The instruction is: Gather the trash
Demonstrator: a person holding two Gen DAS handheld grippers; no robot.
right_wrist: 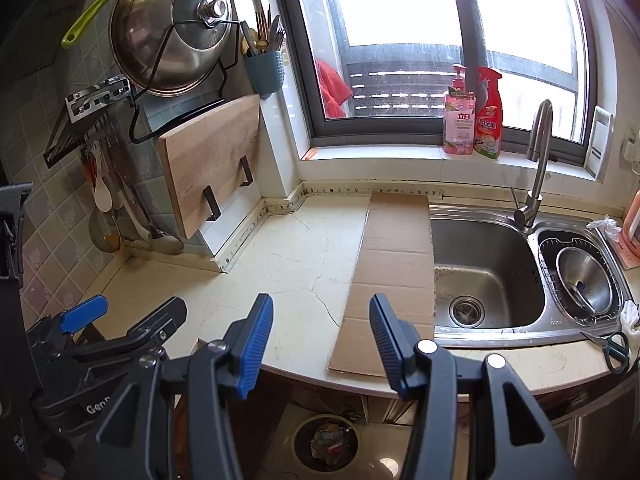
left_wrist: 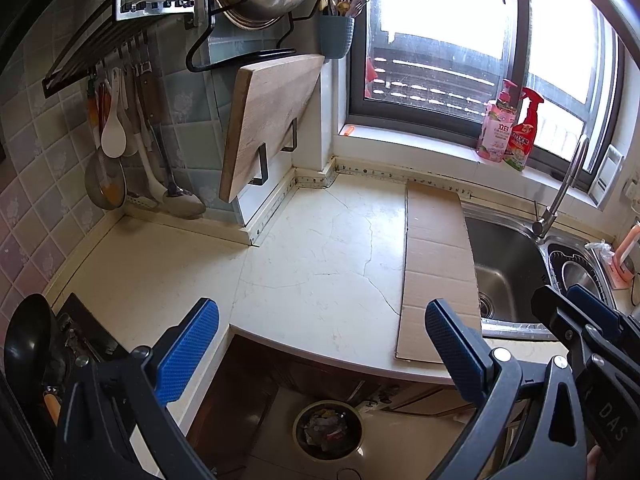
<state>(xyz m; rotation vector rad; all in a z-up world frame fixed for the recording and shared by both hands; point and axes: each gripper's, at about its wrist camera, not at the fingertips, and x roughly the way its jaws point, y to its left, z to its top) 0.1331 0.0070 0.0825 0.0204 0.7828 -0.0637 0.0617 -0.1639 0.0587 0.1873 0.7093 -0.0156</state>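
Both claws hang above the counter's front edge with nothing between their blue pads. Farthest left, the left gripper [left_wrist: 322, 350] has its fingers spread wide; just right of it the right gripper [right_wrist: 322, 344] is parted too, though less widely.

Along the left wall — above the counter's back left corner — ladles and spoons [right_wrist: 108, 208] hang from a rack, a steel lid [right_wrist: 172, 36] sits in a wire holder, and a wooden cutting board [right_wrist: 212, 164] rests upright on two hooks.

On the floor below the counter's front edge stands the trash bin [right_wrist: 326, 442], round, open-topped and holding crumpled scraps.

A flat strip of cardboard [right_wrist: 394, 272] lies on the counter [right_wrist: 288, 264] from the back edge to the front edge, overhanging the front slightly, its right side touching the sink [right_wrist: 488, 264] rim.

Right of that, two bottles — a pink soap bottle [right_wrist: 459, 120] and a red spray bottle [right_wrist: 489, 118] — stand side by side on the windowsill. A steel bowl [right_wrist: 584, 280] sits in the small right basin, and scissors [right_wrist: 612, 346] lie at the counter's front right corner.
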